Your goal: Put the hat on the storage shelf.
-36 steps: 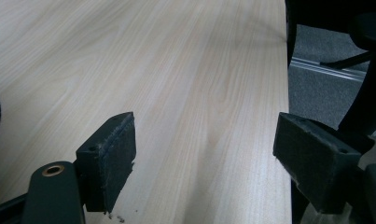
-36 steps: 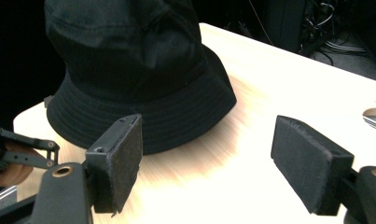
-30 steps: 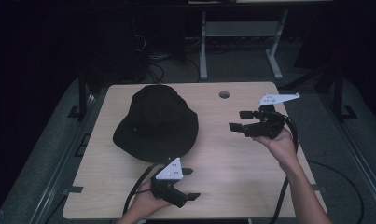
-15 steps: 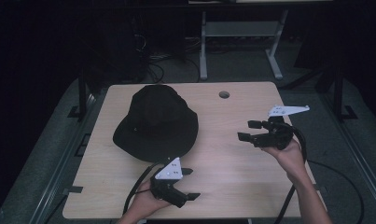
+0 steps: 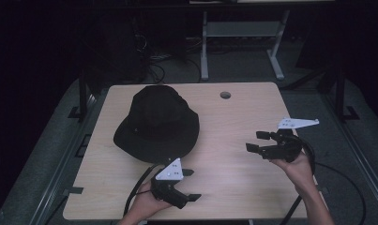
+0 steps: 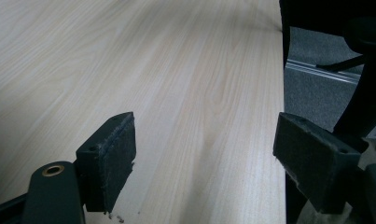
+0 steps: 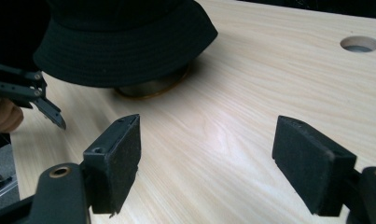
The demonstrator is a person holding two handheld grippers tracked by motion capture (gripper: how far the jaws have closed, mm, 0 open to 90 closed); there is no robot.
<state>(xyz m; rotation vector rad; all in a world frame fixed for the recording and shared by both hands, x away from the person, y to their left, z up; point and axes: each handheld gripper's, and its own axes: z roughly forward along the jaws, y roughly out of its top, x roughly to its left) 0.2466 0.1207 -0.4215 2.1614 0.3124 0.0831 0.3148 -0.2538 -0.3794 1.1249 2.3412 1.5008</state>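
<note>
black bucket hat [image 5: 156,123] sits on left-centre of the light wood table [image 5: 233,117], brim propped on a round metal object [image 7: 150,87] underneath, seen in right gripper view. left gripper [image 5: 190,185] at the near edge just in front of the hat, jaws spread wide, nothing between them. right gripper [image 5: 256,141] near the right edge, well apart from the hat, jaws wide apart, holding nothing. bare tabletop between the two grippers and right of the hat. cable hole [image 5: 225,95] near the far edge.
</note>
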